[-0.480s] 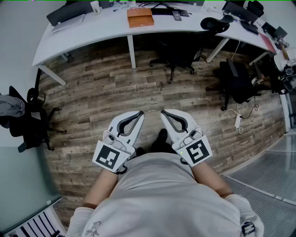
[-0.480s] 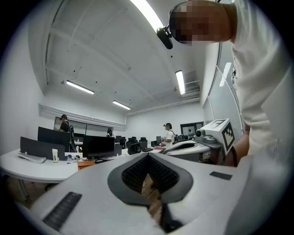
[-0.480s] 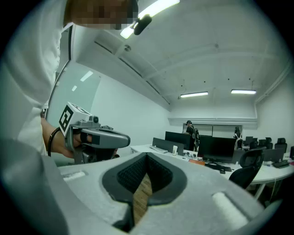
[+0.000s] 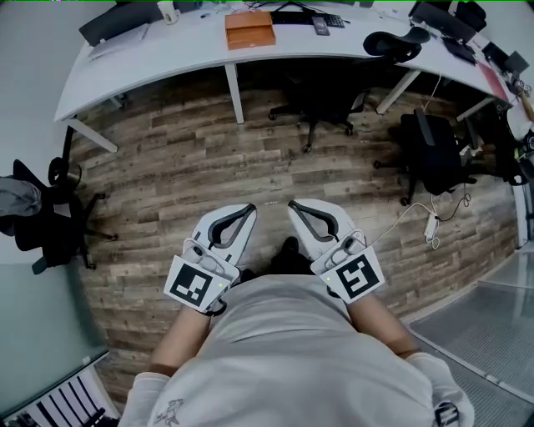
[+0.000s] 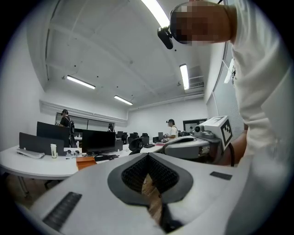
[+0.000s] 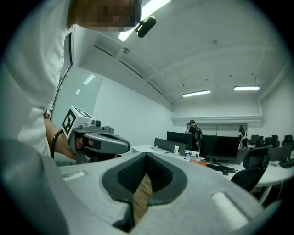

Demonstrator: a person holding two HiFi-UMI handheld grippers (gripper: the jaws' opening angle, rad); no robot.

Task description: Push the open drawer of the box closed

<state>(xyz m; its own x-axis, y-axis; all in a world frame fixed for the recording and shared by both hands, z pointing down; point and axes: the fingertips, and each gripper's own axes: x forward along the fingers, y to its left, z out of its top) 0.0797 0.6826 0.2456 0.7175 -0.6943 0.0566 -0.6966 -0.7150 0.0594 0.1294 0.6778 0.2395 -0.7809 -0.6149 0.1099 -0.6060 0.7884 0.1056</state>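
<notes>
The orange rectangular box (image 4: 249, 30) sits on the far side of the long curved white table (image 4: 158, 60), near the table's middle and well apart from both grippers. It is too small in the head view to tell whether its drawer stands out or in. A dark keyboard (image 4: 294, 17) lies just beside the box on its right, and a white cup (image 4: 169, 10) stands further along the table to the left.

A black office chair (image 4: 319, 98) is tucked under the table below the box. A second black chair (image 4: 434, 148) stands on the right and a third (image 4: 52, 215) at the left wall. The grey-brown wood-plank floor (image 4: 175, 158) lies between the table and the person.

The left gripper (image 4: 249, 208) and the right gripper (image 4: 294, 205) are held side by side close in front of the person's white shirt (image 4: 292, 359), pointing roughly level toward the table. Their tips are near each other but apart. The jaws of the left gripper are fully closed, tip against tip, with nothing between them. The jaws of the right gripper are likewise fully closed and empty. Neither gripper touches any object.
</notes>
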